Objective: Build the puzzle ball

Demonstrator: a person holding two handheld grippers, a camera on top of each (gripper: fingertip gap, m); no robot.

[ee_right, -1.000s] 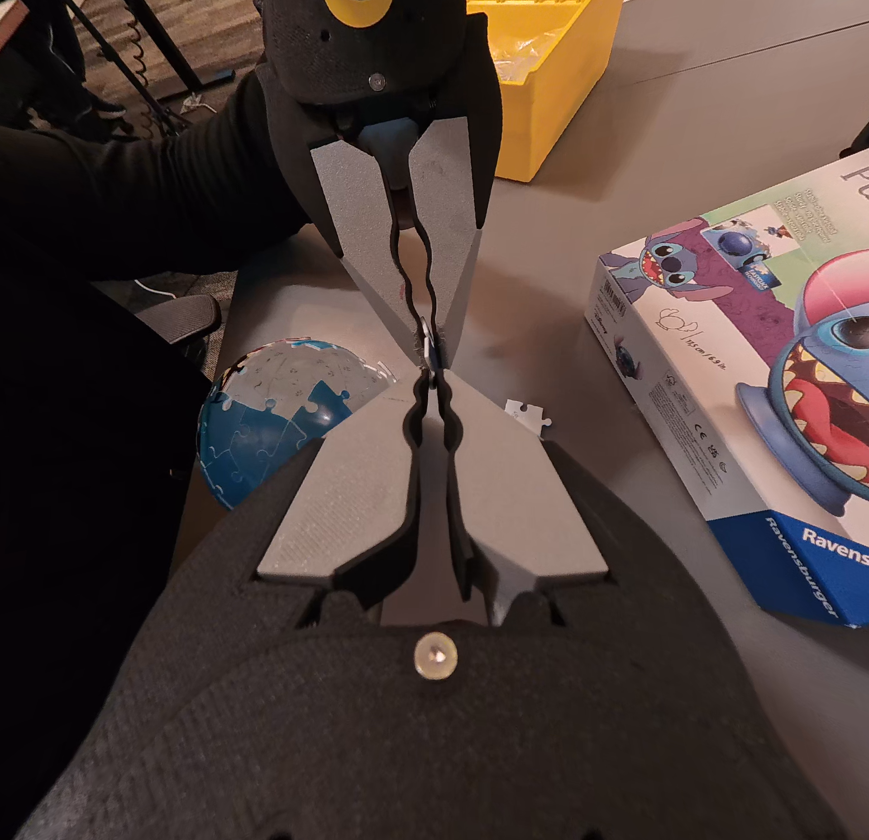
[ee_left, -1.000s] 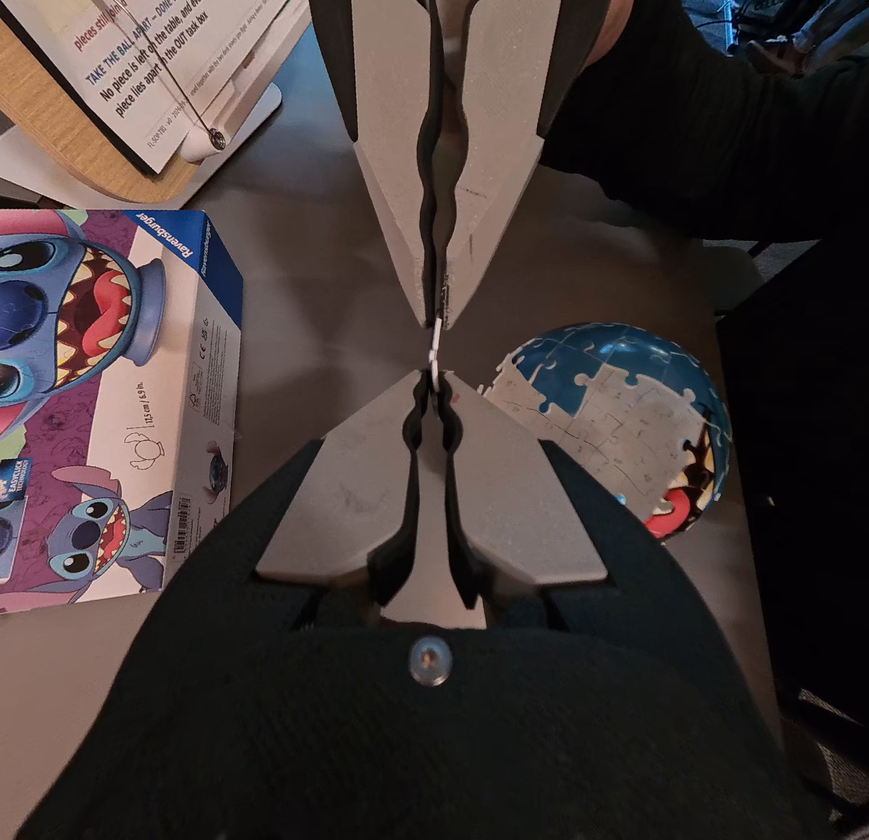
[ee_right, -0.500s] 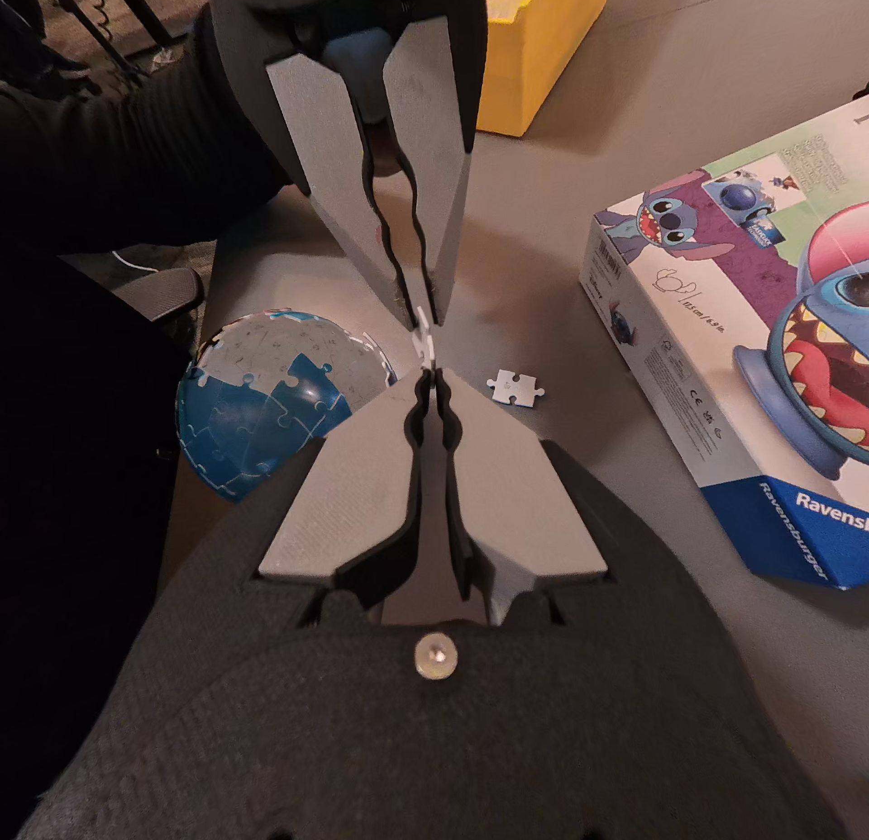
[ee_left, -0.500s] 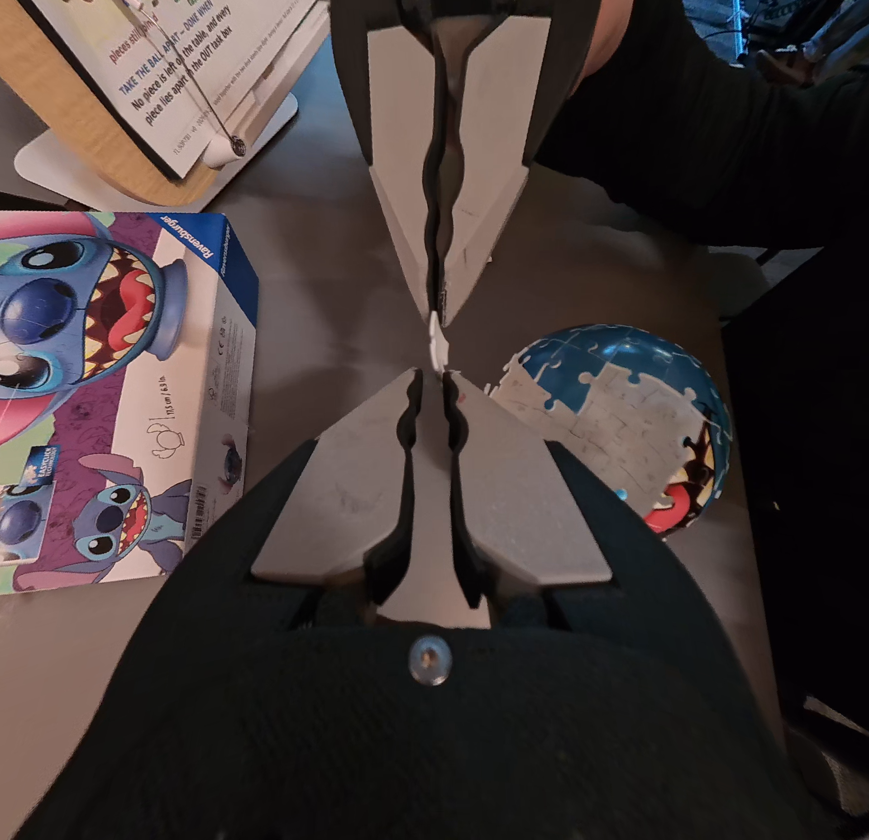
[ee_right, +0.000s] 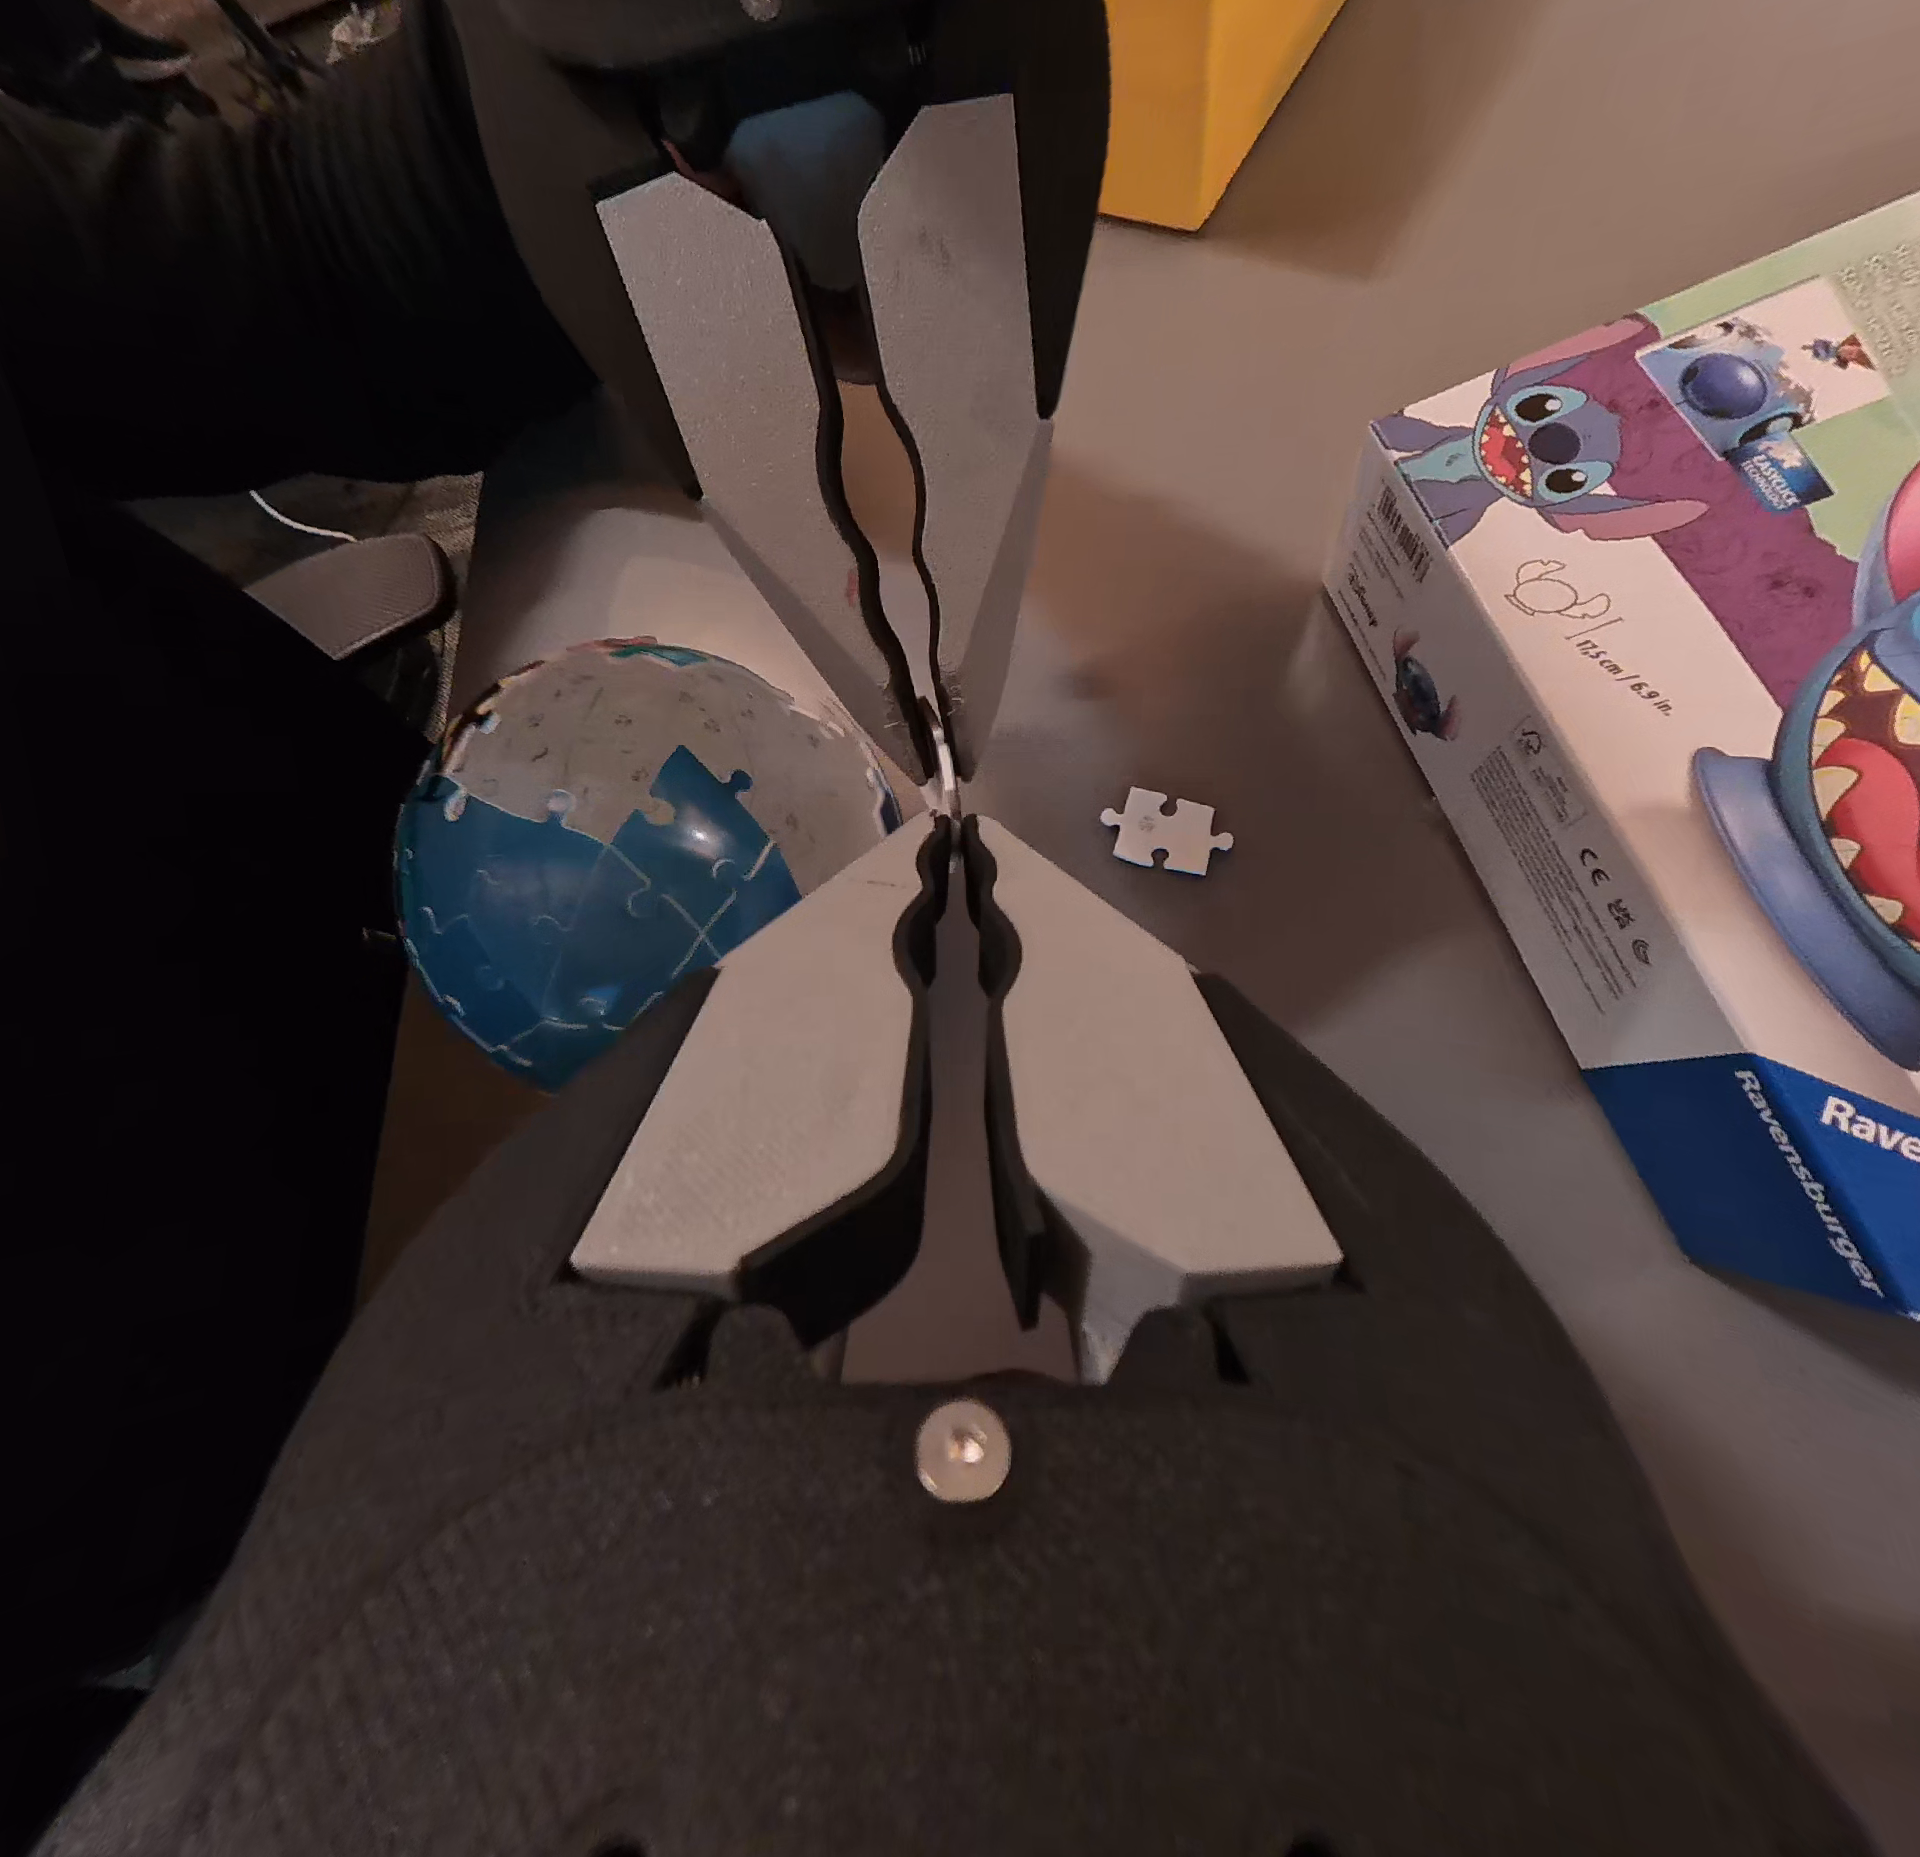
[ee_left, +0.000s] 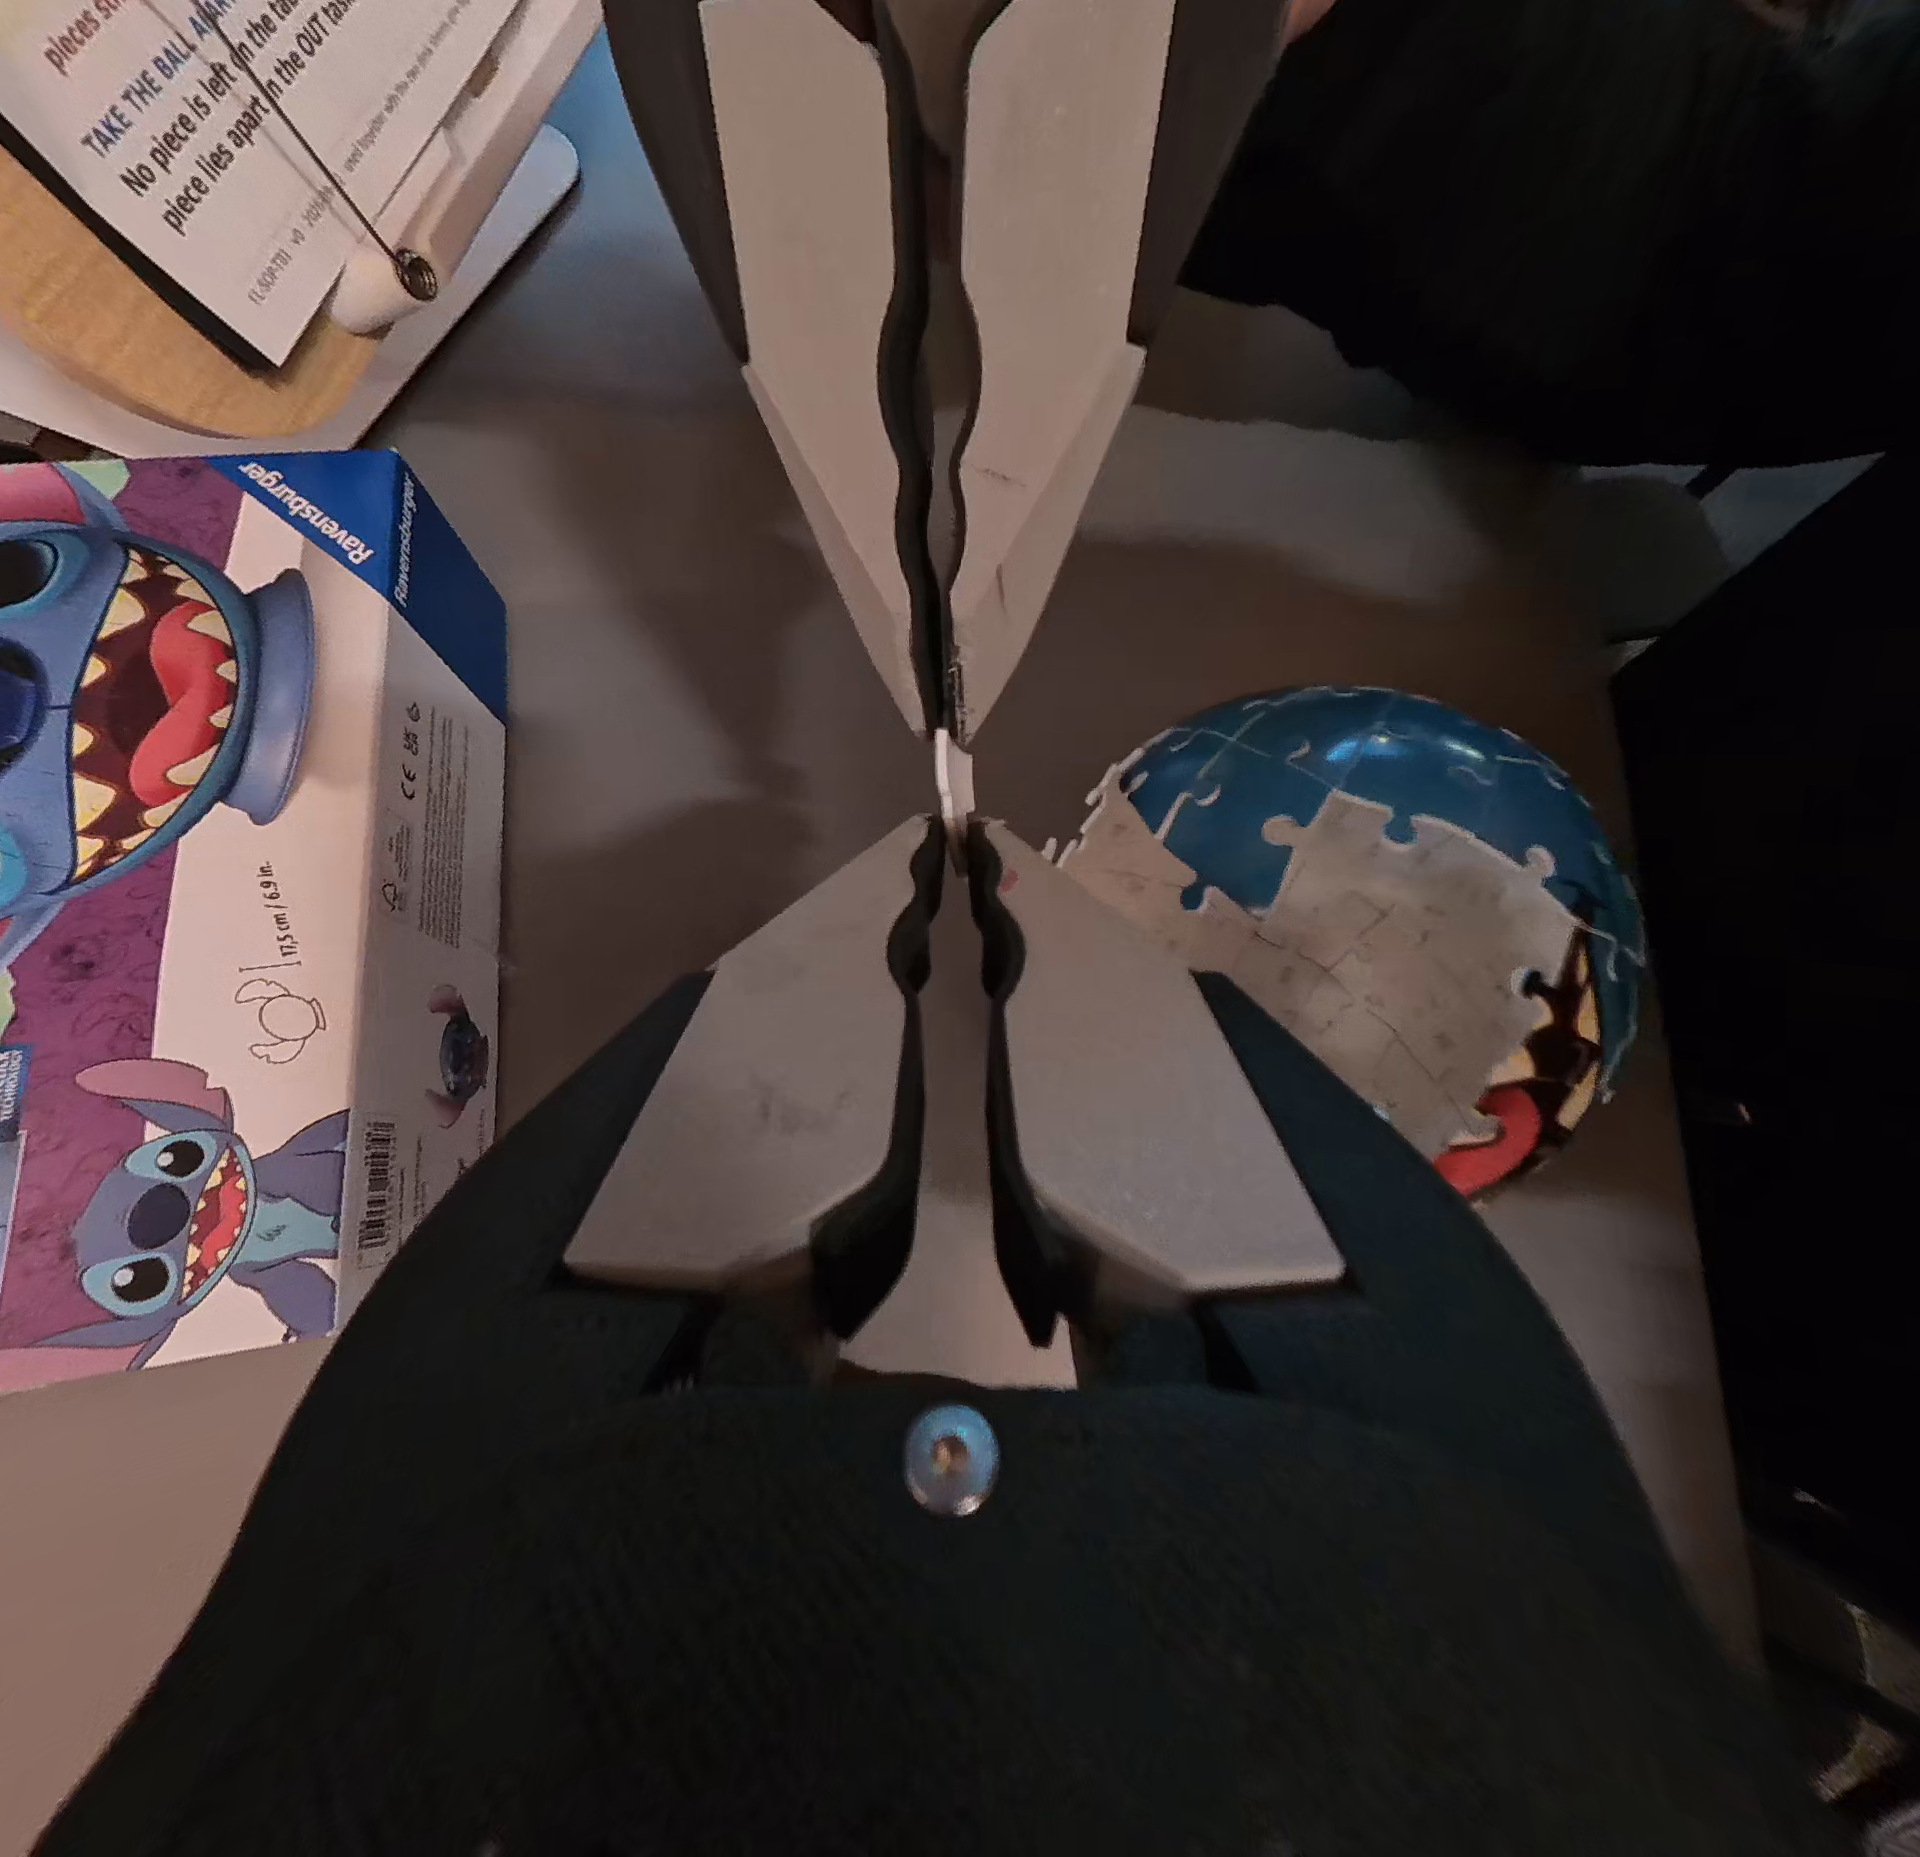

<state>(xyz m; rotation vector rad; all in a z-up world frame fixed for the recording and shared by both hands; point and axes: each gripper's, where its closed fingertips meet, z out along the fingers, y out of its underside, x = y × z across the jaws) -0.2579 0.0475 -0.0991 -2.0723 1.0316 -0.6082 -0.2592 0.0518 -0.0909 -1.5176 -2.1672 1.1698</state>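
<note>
The partly built puzzle ball (ee_left: 1351, 903), blue and white with a red mouth patch, rests on the table; it also shows in the right wrist view (ee_right: 623, 851). My left gripper (ee_left: 951, 828) and right gripper (ee_right: 951, 825) meet tip to tip above the table. A small white puzzle piece (ee_left: 948, 779), seen edge-on, spans the gap between them, and each gripper pinches one end; it also shows in the right wrist view (ee_right: 940, 784). The right gripper (ee_left: 942, 729) comes in from the top of the left wrist view, the left gripper (ee_right: 937, 763) from the top of the right wrist view. A loose white piece (ee_right: 1166, 828) lies on the table.
The puzzle box (ee_left: 260, 903) lies flat on the table; it is also in the right wrist view (ee_right: 1662, 747). A stand with a printed sheet (ee_left: 260, 124) is behind it. A yellow bin (ee_right: 1226, 72) stands far back. A person's dark sleeve (ee_left: 1507, 197) is close by. Less than 4 cm separates the two grippers' tips.
The two grippers drew slightly apart half a second ago with the piece between them. They stay tip to tip, and both have risen a little over the table.
</note>
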